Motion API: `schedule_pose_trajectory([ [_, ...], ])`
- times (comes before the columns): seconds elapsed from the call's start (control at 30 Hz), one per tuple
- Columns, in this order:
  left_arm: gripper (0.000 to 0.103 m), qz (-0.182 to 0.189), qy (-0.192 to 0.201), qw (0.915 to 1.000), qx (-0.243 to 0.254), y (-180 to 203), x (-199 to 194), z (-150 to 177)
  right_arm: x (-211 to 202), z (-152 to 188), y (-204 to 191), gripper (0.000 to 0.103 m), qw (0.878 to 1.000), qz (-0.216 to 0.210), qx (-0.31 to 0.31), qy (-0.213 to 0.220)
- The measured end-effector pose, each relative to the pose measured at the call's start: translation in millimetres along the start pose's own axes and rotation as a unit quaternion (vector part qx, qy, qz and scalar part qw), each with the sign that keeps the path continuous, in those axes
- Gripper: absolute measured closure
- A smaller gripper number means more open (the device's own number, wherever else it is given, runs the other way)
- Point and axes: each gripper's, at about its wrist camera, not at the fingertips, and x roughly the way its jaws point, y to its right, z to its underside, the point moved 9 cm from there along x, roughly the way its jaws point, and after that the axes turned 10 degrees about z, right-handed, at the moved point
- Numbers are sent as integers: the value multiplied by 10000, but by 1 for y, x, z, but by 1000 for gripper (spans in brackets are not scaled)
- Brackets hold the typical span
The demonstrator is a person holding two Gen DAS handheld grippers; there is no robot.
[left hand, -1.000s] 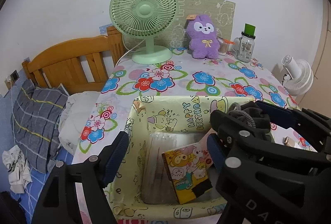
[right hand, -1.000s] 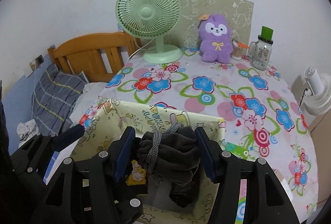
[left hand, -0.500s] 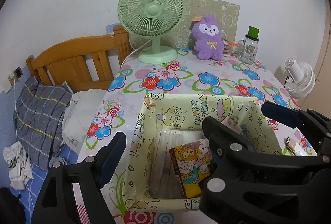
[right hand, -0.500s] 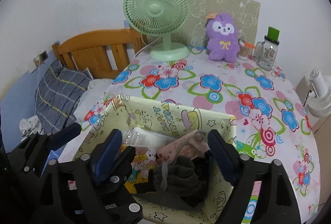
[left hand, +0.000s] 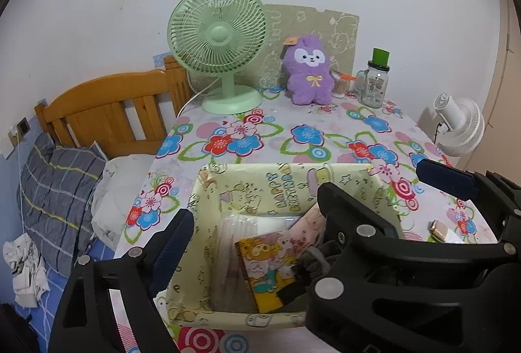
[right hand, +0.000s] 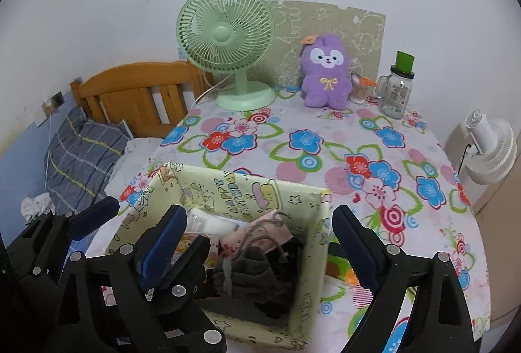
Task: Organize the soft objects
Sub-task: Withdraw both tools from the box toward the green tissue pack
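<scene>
A yellow cartoon-print box stands on the near part of the flowered table. A dark grey knit item with a cord lies inside it, partly seen in the left wrist view, beside a pink pouch and a cartoon packet. My right gripper is open and empty above the box. My left gripper is open, with its jaws either side of the box's left half. A purple plush toy sits upright at the table's far side.
A green desk fan stands at the back left, next to the plush. A glass jar with a green lid stands at the back right. A white fan is beyond the right edge. A wooden bed headboard and pillow are at left.
My right gripper opened and let the dark grey knit item drop into the box, then drew back and up. My left gripper stayed open and drew back slightly.
</scene>
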Motion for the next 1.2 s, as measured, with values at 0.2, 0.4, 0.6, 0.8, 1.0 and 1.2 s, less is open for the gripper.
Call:
schedule_pose_trajectory([
  [0.2, 12, 57, 54, 9999, 108, 17, -4, -6, -10, -2, 18, 8, 9998, 120, 110, 61],
  [0.4, 11, 215, 74, 9995, 224, 37, -7, -10, -19, -3, 38, 7, 9993, 268, 220, 126],
  [0.6, 10, 317, 104, 9991, 264, 56, -11, -14, -29, -4, 55, 7, 9988, 342, 292, 205],
  [0.8, 8, 335, 183, 9987, 325, 71, -16, -17, -38, -4, 70, 7, 9984, 376, 332, 261],
  [1.0, 5, 371, 258, 9981, 409, 86, -21, -21, -47, -5, 84, 7, 9977, 453, 372, 351],
  [1.2, 4, 395, 308, 9972, 551, 103, -26, -23, -58, -3, 101, 7, 9964, 568, 458, 432],
])
